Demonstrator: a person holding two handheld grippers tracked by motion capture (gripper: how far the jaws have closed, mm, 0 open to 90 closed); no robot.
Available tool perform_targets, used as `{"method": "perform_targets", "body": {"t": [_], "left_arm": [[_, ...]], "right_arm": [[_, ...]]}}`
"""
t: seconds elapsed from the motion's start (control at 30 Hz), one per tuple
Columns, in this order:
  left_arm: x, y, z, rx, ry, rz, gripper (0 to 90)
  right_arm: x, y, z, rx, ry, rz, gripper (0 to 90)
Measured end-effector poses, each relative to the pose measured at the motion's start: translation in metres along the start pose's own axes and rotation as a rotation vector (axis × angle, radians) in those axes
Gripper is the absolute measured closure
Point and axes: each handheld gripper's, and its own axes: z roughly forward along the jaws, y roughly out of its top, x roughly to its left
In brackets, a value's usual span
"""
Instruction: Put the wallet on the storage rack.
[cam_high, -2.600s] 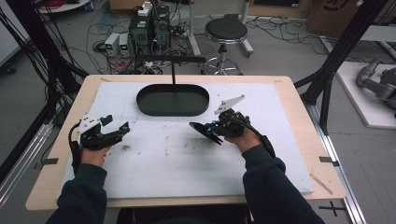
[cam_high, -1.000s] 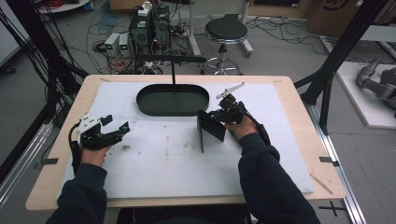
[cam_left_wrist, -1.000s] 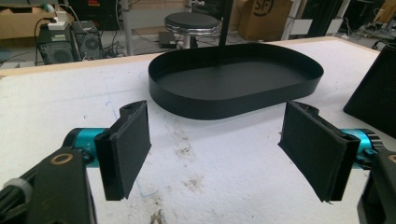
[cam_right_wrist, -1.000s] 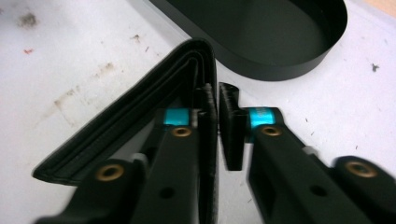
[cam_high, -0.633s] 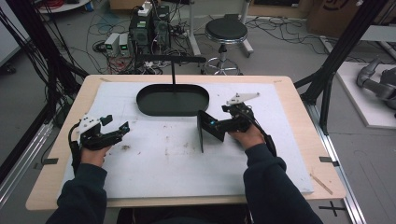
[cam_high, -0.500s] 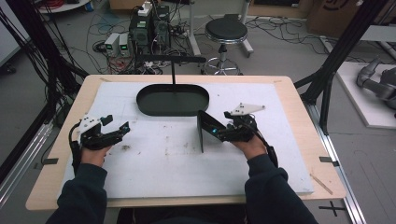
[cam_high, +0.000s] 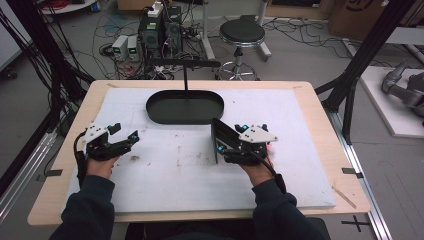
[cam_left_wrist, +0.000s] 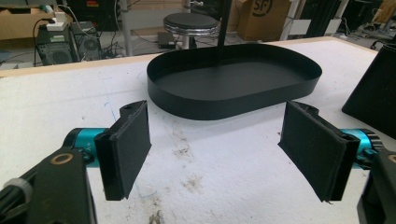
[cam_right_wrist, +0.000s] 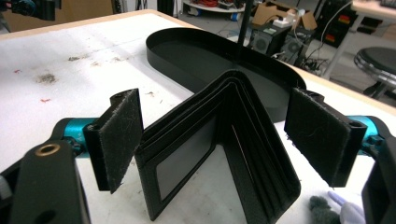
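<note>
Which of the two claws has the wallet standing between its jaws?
The right claw: the open black wallet stands between its open jaws, untouched. The left claw has bare table between its jaws.

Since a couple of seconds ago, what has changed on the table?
The right claw carried the wallet toward the tray, stood it open on edge, and its jaws have just been opening, pads off it. The left claw and tray stayed put.

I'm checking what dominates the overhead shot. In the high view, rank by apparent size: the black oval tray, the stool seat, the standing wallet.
1. black oval tray
2. stool seat, though it sits farther away
3. wallet
</note>
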Motion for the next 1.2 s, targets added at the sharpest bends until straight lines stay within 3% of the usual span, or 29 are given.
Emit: {"method": "perform_targets", "body": {"t": [0.17,0.23,0.37,0.5,0.53,0.67,0.83,1.0,1.2], "left_arm": [[0.0,-0.001,0.0,0.004,-0.007,0.0,24.1],[0.001,-0.001,0.001,0.006,-0.005,0.002,24.1],[0.001,-0.001,0.0,0.003,-0.003,-0.001,24.1],[0.002,-0.001,0.0,0.001,0.0,-0.004,24.1],[0.002,-0.001,0.0,0.001,0.0,-0.005,24.1],[0.002,-0.001,0.001,0.0,-0.001,-0.005,24.1],[0.002,-0.001,0.001,0.0,0.0,-0.006,24.1],[0.001,-0.001,0.001,0.0,-0.001,-0.006,24.1],[0.001,-0.001,0.0,0.003,0.0,-0.003,24.1]], "right_arm": [[-0.004,0.0,0.002,0.018,-0.02,0.047,19.9],[0.001,0.001,0.004,0.015,-0.02,0.047,19.9],[0.018,0.004,0.011,0.024,-0.03,-0.034,19.9],[0.02,0.001,0.019,0.087,-0.137,-0.105,20.0],[0.018,0.001,0.018,0.086,-0.157,-0.102,20.0],[0.005,-0.002,0.013,0.097,-0.166,-0.078,20.0],[-0.009,-0.008,0.012,0.11,-0.136,-0.024,20.0],[-0.019,-0.015,0.019,0.164,-0.114,0.06,20.3],[-0.028,-0.02,0.024,0.188,-0.041,0.103,43.5]]}}
